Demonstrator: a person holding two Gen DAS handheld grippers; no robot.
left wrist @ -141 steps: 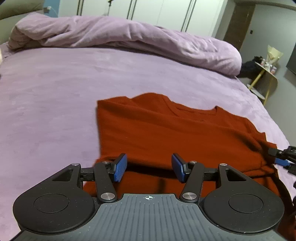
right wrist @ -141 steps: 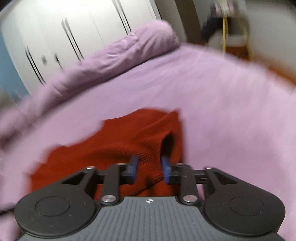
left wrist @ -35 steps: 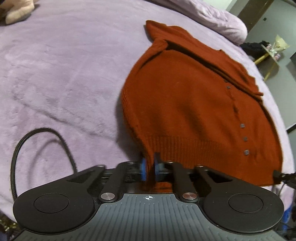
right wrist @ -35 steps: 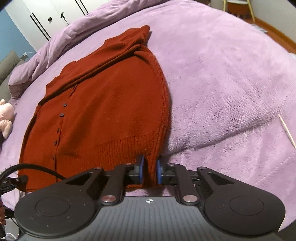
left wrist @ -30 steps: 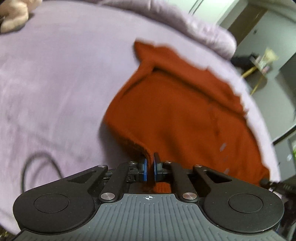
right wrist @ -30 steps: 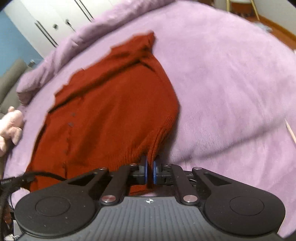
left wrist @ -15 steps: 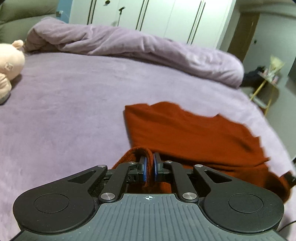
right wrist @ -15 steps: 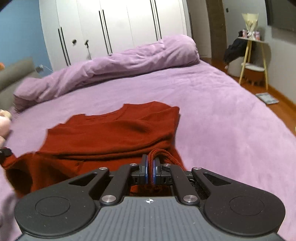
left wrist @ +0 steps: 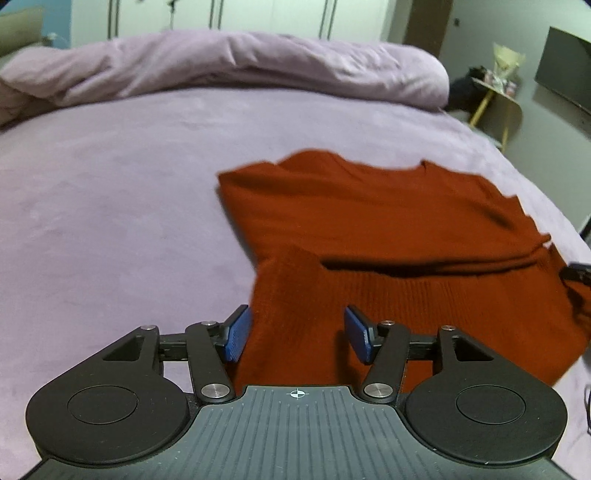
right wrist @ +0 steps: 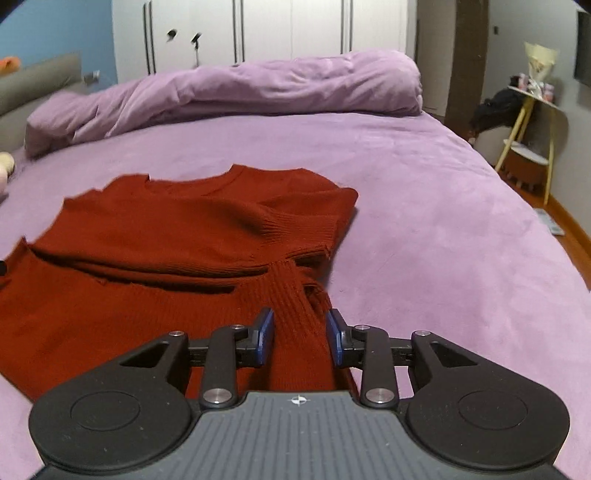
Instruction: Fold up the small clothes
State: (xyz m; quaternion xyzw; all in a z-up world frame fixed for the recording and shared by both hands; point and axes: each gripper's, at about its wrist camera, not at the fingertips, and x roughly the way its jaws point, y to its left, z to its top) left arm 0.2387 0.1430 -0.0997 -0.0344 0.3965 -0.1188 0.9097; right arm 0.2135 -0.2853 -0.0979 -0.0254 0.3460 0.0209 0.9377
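A rust-red knitted cardigan (left wrist: pixel 388 236) lies on the purple bed, its ribbed lower part folded up over the upper part. It also shows in the right wrist view (right wrist: pixel 177 251). My left gripper (left wrist: pixel 297 334) is open, its blue pads either side of the fold's left corner, not pinching it. My right gripper (right wrist: pixel 299 338) is open too, with the fold's right corner lying between its pads. The tip of the right gripper (left wrist: pixel 576 273) shows at the right edge of the left wrist view.
The purple bed cover (left wrist: pixel 110 206) spreads all round the cardigan. A rolled purple duvet (right wrist: pixel 229 92) lies along the far side. A yellow-legged side table (right wrist: pixel 528 122) stands to the right. White wardrobe doors (right wrist: pixel 258 29) are behind.
Half a second ago both grippers were shut on the hem corners and carrying them forward. Now both have opened, and the hem lies folded over the cardigan's upper part.
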